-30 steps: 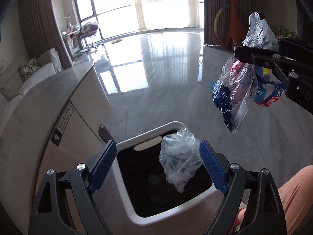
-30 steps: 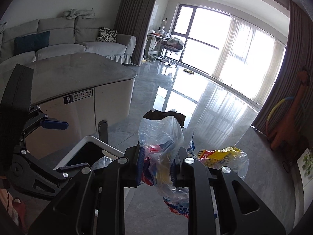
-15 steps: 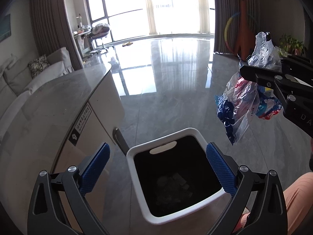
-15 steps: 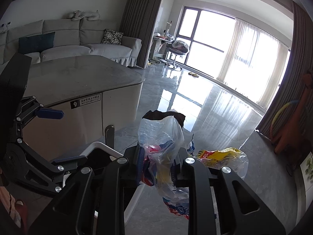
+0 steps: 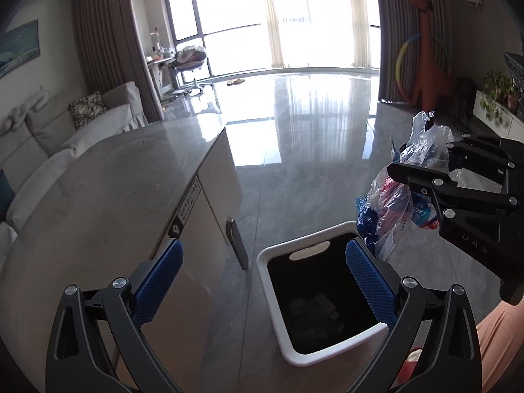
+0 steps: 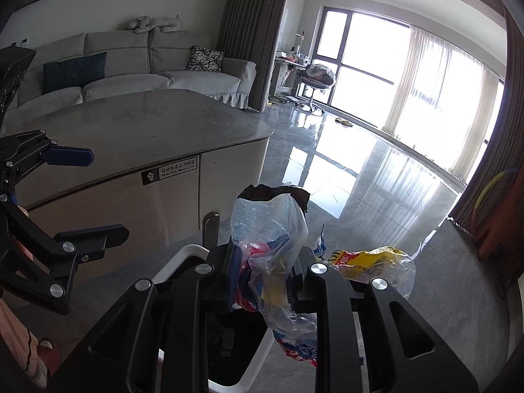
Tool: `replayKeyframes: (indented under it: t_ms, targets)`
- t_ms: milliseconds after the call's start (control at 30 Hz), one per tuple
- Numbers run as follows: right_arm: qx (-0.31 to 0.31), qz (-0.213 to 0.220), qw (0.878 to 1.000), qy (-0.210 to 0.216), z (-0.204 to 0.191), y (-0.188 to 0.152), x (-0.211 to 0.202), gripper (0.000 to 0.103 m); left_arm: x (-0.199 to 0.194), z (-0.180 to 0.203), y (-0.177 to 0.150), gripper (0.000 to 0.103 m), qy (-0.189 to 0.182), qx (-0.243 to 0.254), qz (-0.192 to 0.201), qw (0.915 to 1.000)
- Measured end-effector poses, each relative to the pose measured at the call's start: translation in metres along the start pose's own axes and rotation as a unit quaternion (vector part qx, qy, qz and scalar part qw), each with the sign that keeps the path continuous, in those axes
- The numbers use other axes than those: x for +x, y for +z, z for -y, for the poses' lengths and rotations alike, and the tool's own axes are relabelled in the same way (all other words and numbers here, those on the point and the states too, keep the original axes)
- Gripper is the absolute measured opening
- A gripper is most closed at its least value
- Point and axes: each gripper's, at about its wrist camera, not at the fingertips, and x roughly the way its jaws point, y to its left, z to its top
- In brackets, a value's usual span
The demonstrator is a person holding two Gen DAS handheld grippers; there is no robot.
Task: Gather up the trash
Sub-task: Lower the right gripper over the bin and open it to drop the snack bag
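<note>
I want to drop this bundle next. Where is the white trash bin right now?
In the left wrist view the white trash bin stands on the floor beside the cabinet, below the left gripper.

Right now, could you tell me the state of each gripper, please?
Left gripper: open, holding nothing.
Right gripper: shut on a plastic bag of trash.

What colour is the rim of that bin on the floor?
White rim, black inside; clearest in the left wrist view.

a home's open living room: a light sofa (image 6: 137,75) with patterned cushions along the far left wall, tall curtained windows (image 5: 262,23) at the far end, glossy grey tiled floor (image 5: 311,137), a marble-topped island (image 6: 137,131) near left, and an orange dinosaur toy (image 5: 429,49) far right.
</note>
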Motion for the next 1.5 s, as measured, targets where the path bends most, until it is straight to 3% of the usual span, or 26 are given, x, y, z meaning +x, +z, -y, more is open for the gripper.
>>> replayKeyframes:
  t_ms: [467,600,800,867,1000,1300,1500]
  targets:
    - [0.014,-0.065,0.997,0.028,-0.043,-0.016,0.056,0.029,-0.029,-0.047,-0.006,0.099,0.036,-0.02,0.013,0.9991]
    - [0.017,-0.091,0.995,0.029,-0.048,-0.025,0.067,0.039,-0.031,-0.052,-0.008,0.099,0.039,-0.024,0.013,0.9989]
    - [0.014,-0.11,0.993,0.024,-0.052,-0.035,0.074,0.07,-0.035,-0.061,-0.011,0.099,0.043,-0.027,0.012,0.9986]
    - [0.013,-0.104,0.994,0.019,-0.053,-0.035,0.072,0.075,-0.035,-0.063,-0.011,0.099,0.043,-0.029,0.011,0.9986]
    - [0.014,-0.072,0.997,0.004,-0.054,-0.027,0.064,0.099,-0.038,-0.065,-0.011,0.099,0.043,-0.035,0.012,0.9984]
    - [0.011,0.002,1.0,0.001,-0.058,0.009,0.025,0.099,-0.047,-0.073,-0.009,0.099,0.054,-0.049,0.026,0.997]
    - [0.005,0.027,1.0,0.007,-0.064,0.028,0.009,0.099,-0.059,-0.081,-0.011,0.099,0.065,-0.055,0.034,0.9958]
